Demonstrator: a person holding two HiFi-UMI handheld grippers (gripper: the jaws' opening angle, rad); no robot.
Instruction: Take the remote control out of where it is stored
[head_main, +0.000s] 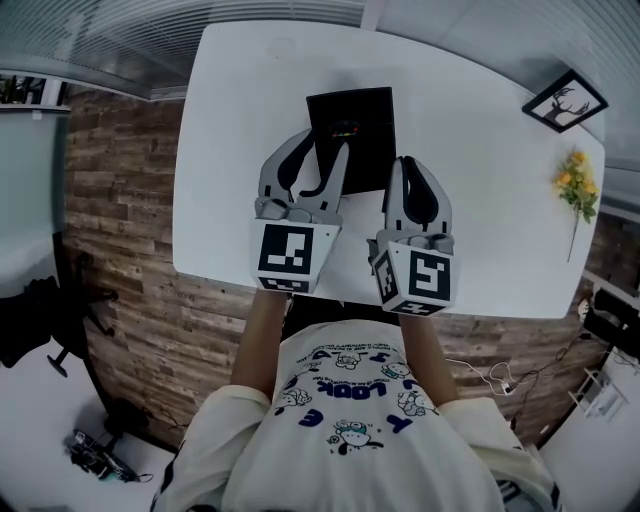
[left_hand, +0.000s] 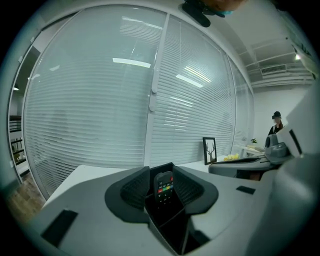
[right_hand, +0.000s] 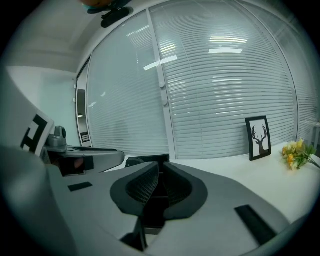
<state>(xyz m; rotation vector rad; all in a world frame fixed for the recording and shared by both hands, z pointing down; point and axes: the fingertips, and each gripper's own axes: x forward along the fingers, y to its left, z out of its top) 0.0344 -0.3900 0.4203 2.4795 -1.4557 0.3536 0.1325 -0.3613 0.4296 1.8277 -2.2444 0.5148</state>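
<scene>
- Left claw (left_hand: 161, 173): wide, either side of the remote control (left_hand: 164, 186) standing in the black holder (head_main: 365, 160).
- Right claw (right_hand: 160, 168): narrow, empty, just right of the holder.

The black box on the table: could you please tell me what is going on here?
A person holds a gripper in each hand over a white table. The left gripper has its jaws open at a black box; the remote standing inside shows between them, not gripped. The right gripper sits beside it, jaws together, empty.
</scene>
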